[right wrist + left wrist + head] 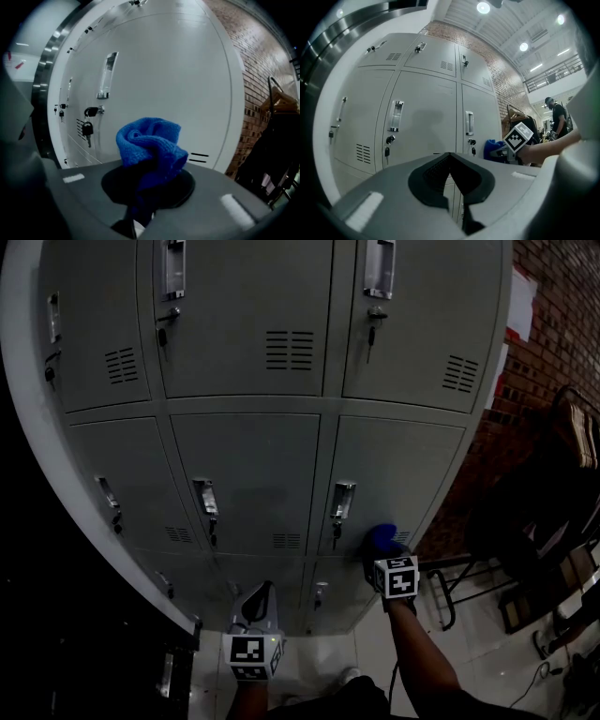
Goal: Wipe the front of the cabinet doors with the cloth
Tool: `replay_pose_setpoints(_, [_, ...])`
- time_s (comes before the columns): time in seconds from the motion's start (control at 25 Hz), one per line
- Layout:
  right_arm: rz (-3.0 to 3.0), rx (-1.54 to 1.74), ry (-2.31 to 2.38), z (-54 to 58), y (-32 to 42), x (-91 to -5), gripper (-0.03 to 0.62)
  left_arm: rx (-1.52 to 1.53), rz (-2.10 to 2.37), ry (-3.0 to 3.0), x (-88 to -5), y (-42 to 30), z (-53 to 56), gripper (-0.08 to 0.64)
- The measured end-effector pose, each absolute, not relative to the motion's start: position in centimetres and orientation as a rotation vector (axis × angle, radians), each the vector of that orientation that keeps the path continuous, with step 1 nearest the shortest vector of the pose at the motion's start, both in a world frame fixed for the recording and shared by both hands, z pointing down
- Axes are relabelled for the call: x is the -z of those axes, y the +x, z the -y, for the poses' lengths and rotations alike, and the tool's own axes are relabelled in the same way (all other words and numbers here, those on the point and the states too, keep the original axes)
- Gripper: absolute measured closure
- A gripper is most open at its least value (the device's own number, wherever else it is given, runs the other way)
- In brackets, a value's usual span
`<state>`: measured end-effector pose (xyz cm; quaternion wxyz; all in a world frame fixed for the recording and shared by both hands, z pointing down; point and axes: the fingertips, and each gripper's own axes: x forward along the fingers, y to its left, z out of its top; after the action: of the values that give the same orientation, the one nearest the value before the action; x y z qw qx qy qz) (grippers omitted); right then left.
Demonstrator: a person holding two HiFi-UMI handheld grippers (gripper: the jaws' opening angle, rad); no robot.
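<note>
The grey cabinet [262, 474] fills the head view, with rows of doors that carry handles, keys and vent slots. My right gripper [380, 554] is shut on a bunched blue cloth [382, 538] at the lower part of the middle row's right door [394, 474], near its vent slots. I cannot tell whether the cloth touches the door. In the right gripper view the cloth [150, 143] bulges out of the jaws, right of a hanging key [88, 126]. My left gripper [261, 594] hangs lower, before the bottom row, shut and empty [451, 157].
A brick wall [553, 324] runs right of the cabinet. Dark chairs and a stool frame [450, 587] stand on the pale tiled floor [487, 652] at the right. A dark unit [94, 643] borders the cabinet's left side. A person [557, 117] stands far off.
</note>
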<state>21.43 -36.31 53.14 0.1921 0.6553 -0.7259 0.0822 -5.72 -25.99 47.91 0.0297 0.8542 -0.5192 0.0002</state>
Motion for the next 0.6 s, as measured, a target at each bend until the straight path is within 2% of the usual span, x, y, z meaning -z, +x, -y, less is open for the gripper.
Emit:
replay_pose_setpoints(0.36, [2.188,-0.194,1.632,37.5,13.1,-52.7,0.537,0.008,1.658,2.609,-47.6,-7.5,25.4,0.546])
replay_pose_setpoints(0.6, [2.244,-0.2,1.585,37.9,10.5,-52.7,0.537,0.009,1.696,2.586,-47.5,-8.4,25.0,0.546])
